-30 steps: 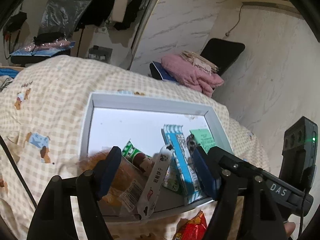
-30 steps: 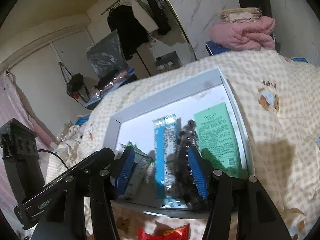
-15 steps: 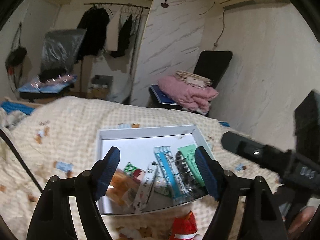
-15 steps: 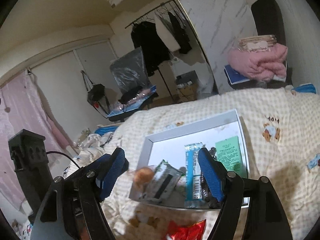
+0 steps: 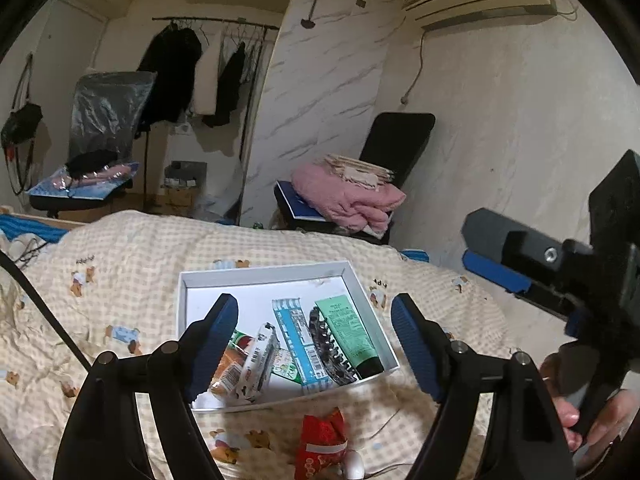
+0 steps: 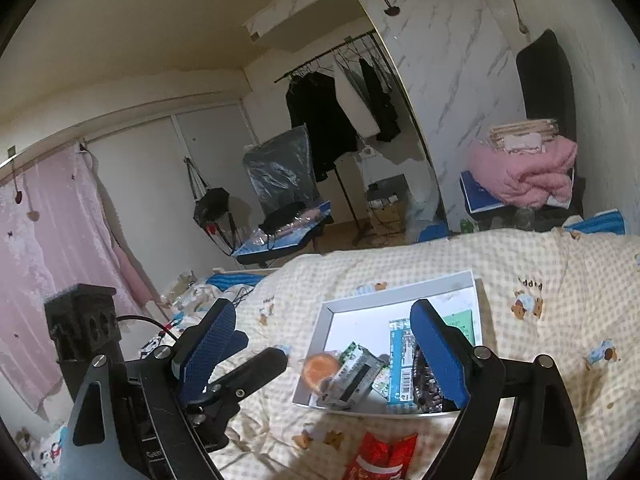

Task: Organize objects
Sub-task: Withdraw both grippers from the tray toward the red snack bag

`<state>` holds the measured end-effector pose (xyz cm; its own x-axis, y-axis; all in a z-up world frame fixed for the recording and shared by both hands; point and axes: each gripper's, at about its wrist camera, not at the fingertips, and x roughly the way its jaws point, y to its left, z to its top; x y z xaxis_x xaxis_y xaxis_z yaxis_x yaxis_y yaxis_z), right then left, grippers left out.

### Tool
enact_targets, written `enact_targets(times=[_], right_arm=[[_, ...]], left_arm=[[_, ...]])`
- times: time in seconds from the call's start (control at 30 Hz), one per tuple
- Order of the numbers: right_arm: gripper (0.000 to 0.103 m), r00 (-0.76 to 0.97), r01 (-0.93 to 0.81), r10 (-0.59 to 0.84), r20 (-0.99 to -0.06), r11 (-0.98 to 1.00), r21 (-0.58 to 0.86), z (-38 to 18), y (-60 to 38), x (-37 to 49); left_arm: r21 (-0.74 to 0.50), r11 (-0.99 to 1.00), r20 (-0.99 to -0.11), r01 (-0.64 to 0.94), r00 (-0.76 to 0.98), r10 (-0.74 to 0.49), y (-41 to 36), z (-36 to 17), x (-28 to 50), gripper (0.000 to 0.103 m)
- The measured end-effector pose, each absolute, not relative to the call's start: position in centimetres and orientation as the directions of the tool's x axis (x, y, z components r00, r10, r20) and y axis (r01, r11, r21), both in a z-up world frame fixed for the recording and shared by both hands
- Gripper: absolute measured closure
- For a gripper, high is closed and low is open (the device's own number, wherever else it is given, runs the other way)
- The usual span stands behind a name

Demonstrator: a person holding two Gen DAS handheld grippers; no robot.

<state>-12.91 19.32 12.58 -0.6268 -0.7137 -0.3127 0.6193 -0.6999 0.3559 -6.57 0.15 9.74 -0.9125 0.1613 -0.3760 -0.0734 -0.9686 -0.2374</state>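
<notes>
A white box (image 5: 280, 272) lies on the checked quilt and holds a green tube (image 5: 348, 332), a blue-and-white packet (image 5: 296, 340), a black hair clip (image 5: 326, 344), a white stick packet (image 5: 260, 360) and an orange snack (image 5: 226, 372). A red snack bag (image 5: 322, 440) lies on the quilt in front of it. My left gripper (image 5: 314, 312) hovers open above and short of the box, holding nothing. My right gripper (image 6: 322, 308) hangs high over the box (image 6: 400, 292); its jaws are opening with nothing between them. The red bag (image 6: 380, 456) sits below it.
The quilt (image 5: 120, 280) covers the whole bed. A black chair with a pink blanket (image 5: 348, 196) stands beyond the bed by the marble wall. A clothes rack (image 5: 180, 68) and a pink curtain (image 6: 48, 240) are further off. A person's hand (image 5: 592, 420) shows at lower right.
Both grippers have risen and drawn back from the box, which now looks smaller. The right jaws have spread wide, and the black clip that was between them lies in the box.
</notes>
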Motion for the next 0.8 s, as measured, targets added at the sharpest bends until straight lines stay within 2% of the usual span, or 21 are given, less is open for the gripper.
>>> enact_targets(times=[0.07, 0.2, 0.33, 0.6, 0.8], right_arm=[[0.013, -0.633, 0.623, -0.709, -0.311, -0.705, 0.340, 13.2, 19.3, -12.4], [0.013, -0.645, 0.625, -0.689, -0.330, -0.724, 0.292, 14.0, 18.6, -11.5], [0.013, -0.635, 0.648, -0.686, -0.355, -0.723, 0.240, 14.3, 18.1, -10.8], [0.013, -0.648, 0.636, -0.638, -0.417, -0.754, 0.165, 12.7, 18.1, -10.4], [0.013, -0.623, 0.640, -0.629, -0.465, -0.751, 0.160, 10.3, 19.0, -10.2]], left_arm=[[-0.238, -0.970, -0.373, -0.044, -0.918, 0.133, 0.1, 9.9, -6.0, 0.021], [-0.269, -0.961, -0.392, -0.061, -0.905, 0.167, 0.0, 9.6, -5.9, 0.021], [-0.237, -0.970, -0.435, -0.047, -0.888, 0.149, 0.7, 8.6, -6.3, 0.021], [-0.257, -0.966, -0.559, 0.001, -0.816, 0.148, 0.9, 5.0, -7.0, 0.021], [-0.242, -0.970, -0.597, -0.008, -0.787, 0.155, 1.0, 3.2, -6.7, 0.021]])
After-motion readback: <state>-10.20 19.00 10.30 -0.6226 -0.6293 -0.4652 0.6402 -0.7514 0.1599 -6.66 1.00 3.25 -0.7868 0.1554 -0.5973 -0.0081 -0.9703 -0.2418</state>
